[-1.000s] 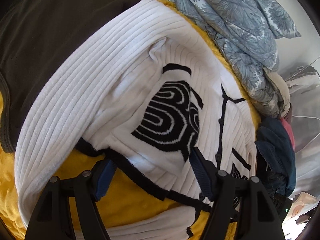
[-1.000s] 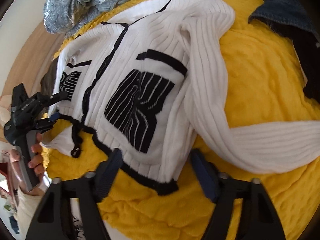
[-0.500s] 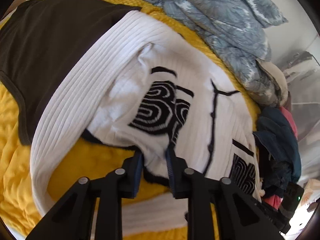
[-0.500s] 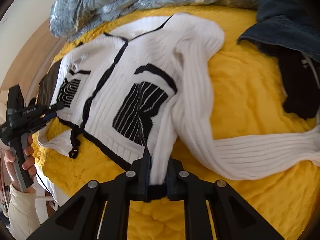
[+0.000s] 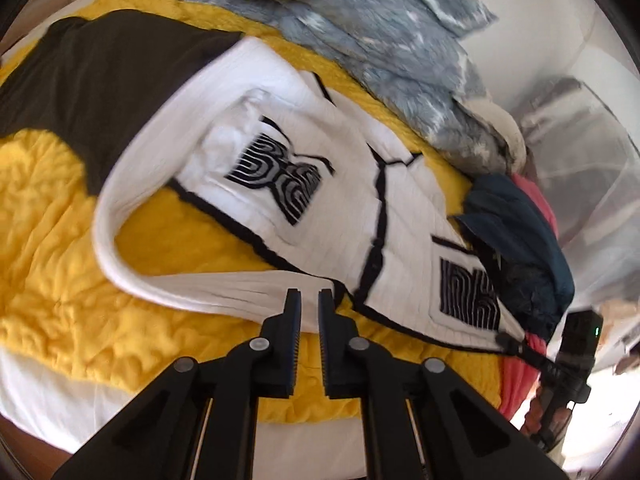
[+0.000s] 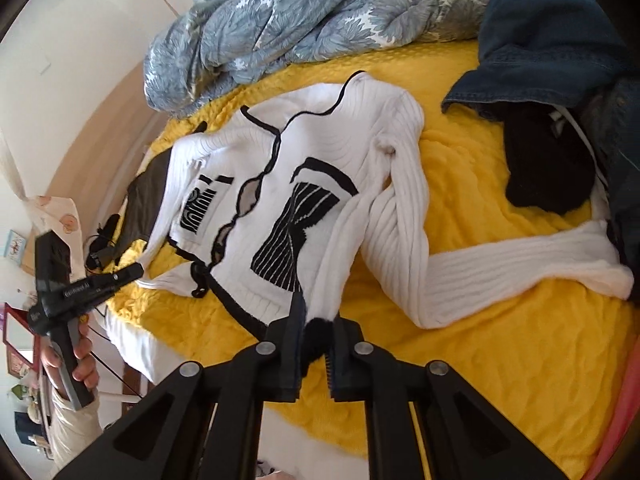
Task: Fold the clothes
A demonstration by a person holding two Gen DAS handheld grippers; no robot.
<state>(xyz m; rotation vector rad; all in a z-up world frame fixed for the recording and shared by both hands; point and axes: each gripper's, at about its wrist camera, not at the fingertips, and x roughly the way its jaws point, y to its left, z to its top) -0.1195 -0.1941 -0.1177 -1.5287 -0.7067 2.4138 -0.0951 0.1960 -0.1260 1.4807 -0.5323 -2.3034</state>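
A white ribbed cardigan (image 5: 352,208) (image 6: 280,184) with black trim and black-striped pockets lies spread on the yellow blanket (image 5: 60,240) (image 6: 500,360). My right gripper (image 6: 318,320) is shut on the black hem at the cardigan's lower corner, which is lifted slightly. It also shows at the left wrist view's lower right, the right gripper (image 5: 504,340). My left gripper (image 5: 309,300) (image 6: 132,272) is shut with only a thin slit between its fingers and no cloth in it. It hovers just in front of one white sleeve (image 5: 224,292). The other sleeve (image 6: 500,272) trails off to the right.
A grey-blue floral duvet (image 5: 360,32) (image 6: 300,20) is bunched at the far side. A dark brown garment (image 5: 100,80) (image 6: 140,200) lies beside the cardigan. Dark blue denim (image 6: 552,40) (image 5: 520,232) and a black garment (image 6: 548,168) are piled on the other side. The bed's white edge (image 5: 60,400) is near.
Both grippers went from open to shut at the hem. Since then the left one has pulled back without the cloth and closed tighter. The right one still holds the hem and has drawn it back.
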